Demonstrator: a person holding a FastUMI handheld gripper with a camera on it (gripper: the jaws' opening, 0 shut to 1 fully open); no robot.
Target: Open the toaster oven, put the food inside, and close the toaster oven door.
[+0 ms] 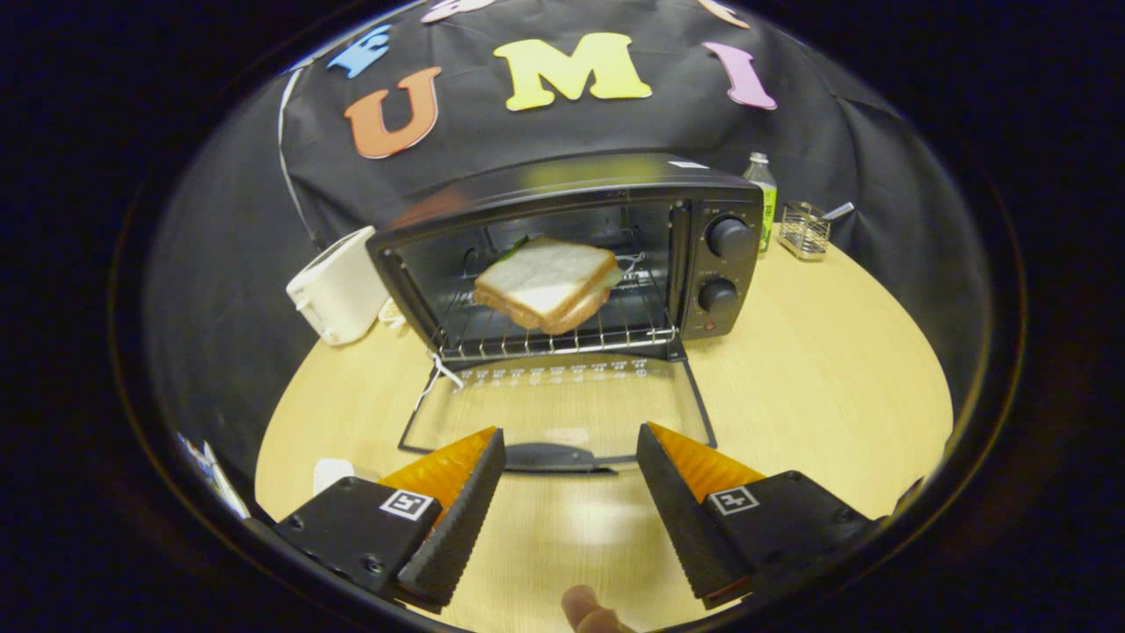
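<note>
The claw (569, 457) is spread wide with nothing between its fingers, poised over the wooden surface (817, 378) just short of the toaster oven (580, 255). The oven's glass door (558, 409) lies folded down flat, its handle (549, 457) between the fingertips. A sandwich (545, 283) rests on the wire rack (562, 330) inside. A white toaster (338, 286) stands beside the oven.

On the round wooden counter (817, 378) stand a white toaster (338, 286), a green-labelled bottle (763, 200) and a small wire basket (804, 230).
</note>
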